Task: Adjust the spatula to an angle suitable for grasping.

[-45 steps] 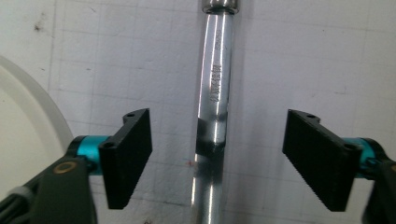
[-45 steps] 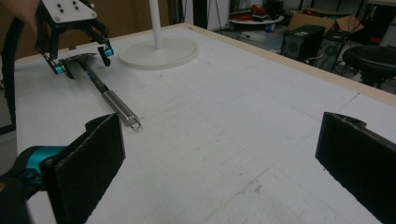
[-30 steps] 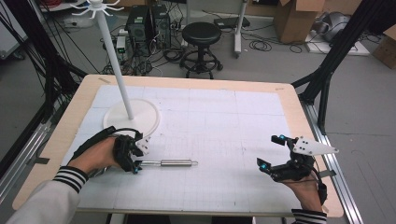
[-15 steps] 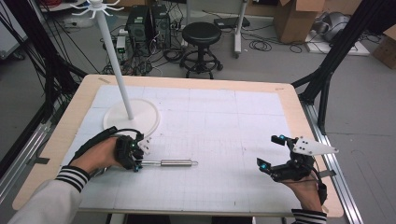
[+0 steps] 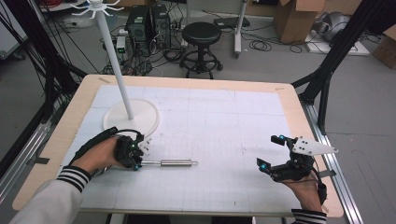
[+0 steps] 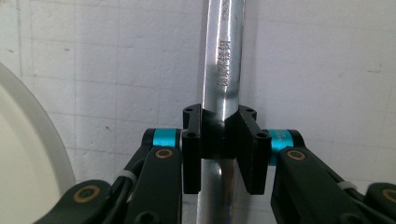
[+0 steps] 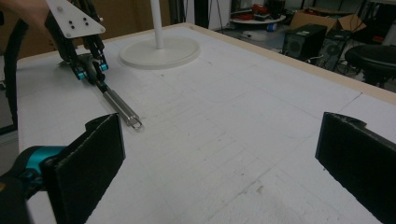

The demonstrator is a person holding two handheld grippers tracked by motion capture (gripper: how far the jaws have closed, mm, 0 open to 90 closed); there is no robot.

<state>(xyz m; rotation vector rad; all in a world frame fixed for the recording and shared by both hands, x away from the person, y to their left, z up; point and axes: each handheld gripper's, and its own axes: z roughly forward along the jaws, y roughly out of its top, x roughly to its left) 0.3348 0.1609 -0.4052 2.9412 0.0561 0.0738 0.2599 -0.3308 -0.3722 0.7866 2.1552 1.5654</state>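
Observation:
A long silver metal utensil (image 5: 175,163) lies on the white mat near the front left, its hanging loop pointing right. My left gripper (image 5: 138,163) is at its left end. In the left gripper view the black pads (image 6: 194,140) press both sides of the shiny shaft (image 6: 224,70); the jaws have just been closing with the shaft between them. My right gripper (image 5: 271,152) hovers at the front right, open wide with nothing between its jaws (image 7: 219,158). From there I see the utensil (image 7: 119,106) and the left gripper (image 7: 91,71) farther off.
A white stand with a round base (image 5: 140,122) and a tall pole (image 5: 114,60) sits at the back left, just behind my left hand. The mat (image 5: 219,116) covers a wooden table. A black stool (image 5: 201,32) and equipment stand on the floor beyond.
The left gripper's jaws have narrowed onto the utensil's shaft. Both hands and the utensil stay where they were.

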